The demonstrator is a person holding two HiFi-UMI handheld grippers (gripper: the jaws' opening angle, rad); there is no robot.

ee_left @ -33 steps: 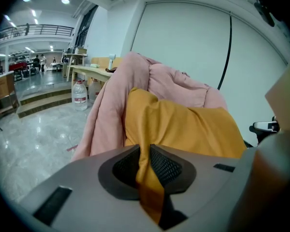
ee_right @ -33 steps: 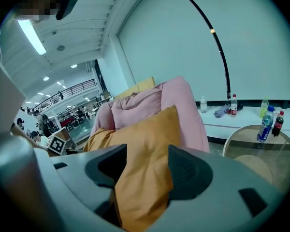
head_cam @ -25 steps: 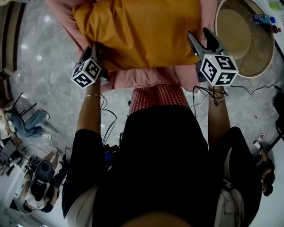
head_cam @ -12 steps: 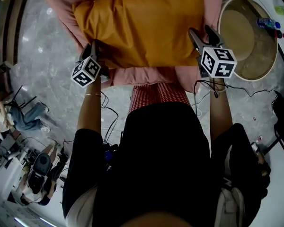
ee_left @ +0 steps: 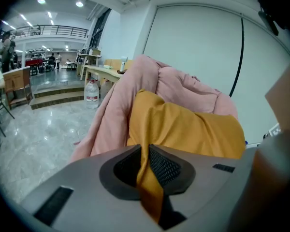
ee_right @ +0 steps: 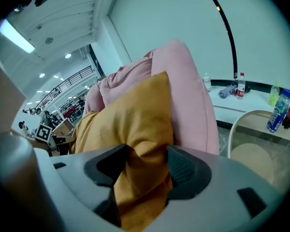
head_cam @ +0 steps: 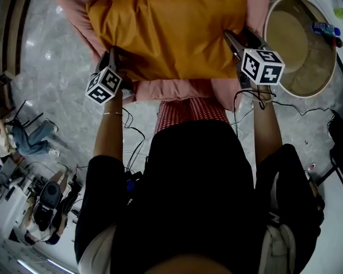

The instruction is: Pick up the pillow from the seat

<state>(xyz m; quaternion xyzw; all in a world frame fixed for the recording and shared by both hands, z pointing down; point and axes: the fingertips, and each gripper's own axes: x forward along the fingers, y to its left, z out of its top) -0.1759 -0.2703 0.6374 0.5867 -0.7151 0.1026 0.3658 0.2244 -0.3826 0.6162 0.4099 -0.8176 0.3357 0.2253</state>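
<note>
The pillow (head_cam: 166, 30) is showing a plain mustard-orange. The seat (head_cam: 177, 90) around the pillow is showing plain pink. On the pillow's near side, the person is wearing a red-and-white checked garment (head_cam: 191, 112) and a black top (head_cam: 194, 193). The left gripper (ee_left: 146, 151) and right gripper (ee_right: 145, 161) are showing grey bodies, and their cubes are showing black-and-white square markers.

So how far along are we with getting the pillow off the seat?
Done: the left gripper is clamped on one corner of the orange pillow. In hand: the right gripper has the other corner between its jaws; a firm pinch isn't clear. Left: lifting, since the pillow lies on the pink seat.
</note>
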